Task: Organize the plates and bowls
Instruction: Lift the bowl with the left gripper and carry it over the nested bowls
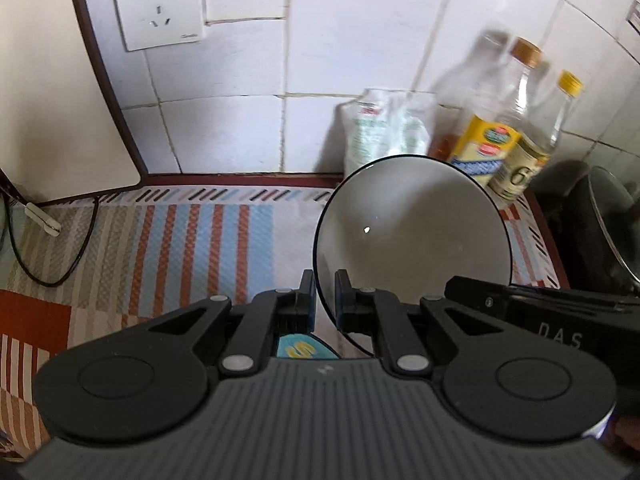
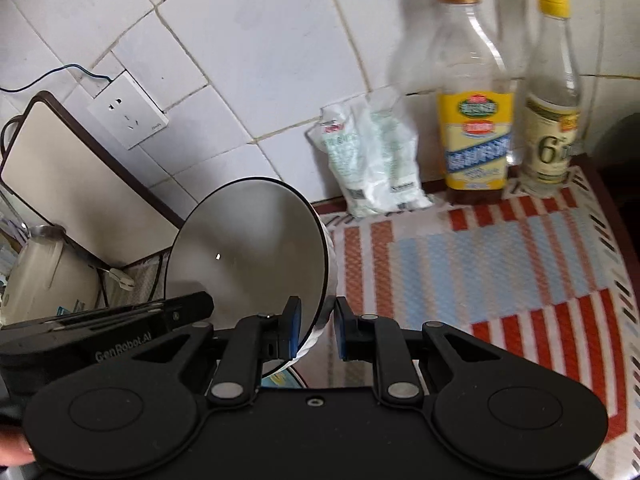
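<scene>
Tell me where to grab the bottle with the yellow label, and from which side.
Grip the yellow-label bottle around its straight labelled body, coming from the front over the striped mat. It stands upright against the tiled wall, with a white bag on one side and a clear bottle close on the other.

Back wall (image 1: 360, 60) was white glazed tile with greyish, slightly grubby grout. White five-hole socket (image 1: 158, 10) was set in it, nothing plugged in. Counter had a dark red-brown raised edge (image 1: 240, 179) along the wall and was covered by a woven mat (image 1: 192, 240) striped orange, pale blue, beige and red. A cream board with a dark rim (image 1: 60, 100) leaned at the left end, black cable (image 1: 80, 240) looping in front of it. Cream kettle (image 2: 44, 280) stood left of that. Against the wall: white plastic bag (image 2: 372, 160), yellow-label bottle (image 2: 472, 120), clear bottle with a yellow cap (image 2: 554, 100). Dark pot (image 1: 600, 220) sat far right. Soft even light, no hard shadows.
</scene>
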Available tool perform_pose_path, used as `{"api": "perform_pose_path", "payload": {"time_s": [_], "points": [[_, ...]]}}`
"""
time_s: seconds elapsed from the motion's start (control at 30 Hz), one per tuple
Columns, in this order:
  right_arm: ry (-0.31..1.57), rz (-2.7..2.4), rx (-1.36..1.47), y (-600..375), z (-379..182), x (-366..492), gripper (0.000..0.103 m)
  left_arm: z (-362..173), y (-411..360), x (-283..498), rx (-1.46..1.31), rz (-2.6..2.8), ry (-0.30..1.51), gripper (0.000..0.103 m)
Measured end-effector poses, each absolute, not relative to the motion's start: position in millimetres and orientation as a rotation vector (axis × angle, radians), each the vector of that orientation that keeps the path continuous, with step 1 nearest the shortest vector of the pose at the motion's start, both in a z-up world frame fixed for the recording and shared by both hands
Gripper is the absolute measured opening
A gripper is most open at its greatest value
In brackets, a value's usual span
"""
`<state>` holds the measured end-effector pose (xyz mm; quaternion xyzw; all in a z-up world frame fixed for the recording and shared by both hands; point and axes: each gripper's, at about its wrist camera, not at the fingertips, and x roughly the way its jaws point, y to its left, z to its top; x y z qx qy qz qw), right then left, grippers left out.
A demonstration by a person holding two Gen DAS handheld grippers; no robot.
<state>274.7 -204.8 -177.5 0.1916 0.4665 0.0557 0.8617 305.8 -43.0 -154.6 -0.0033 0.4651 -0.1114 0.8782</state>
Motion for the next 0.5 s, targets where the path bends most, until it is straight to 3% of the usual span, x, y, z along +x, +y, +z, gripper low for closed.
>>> {"api": "perform_pose_path", "payload": {"time_s": [0.23,0.5], "points": [[0.994,0.118,0.451,-243,-163,232,0.022,-135,-77,266,0.010,-0.264,0.947,0.008],[1.049,0.104,0.530,-277,-174,191,0.022,-148,-110,230,0.056,-0.272,0.991,0.008]]}}
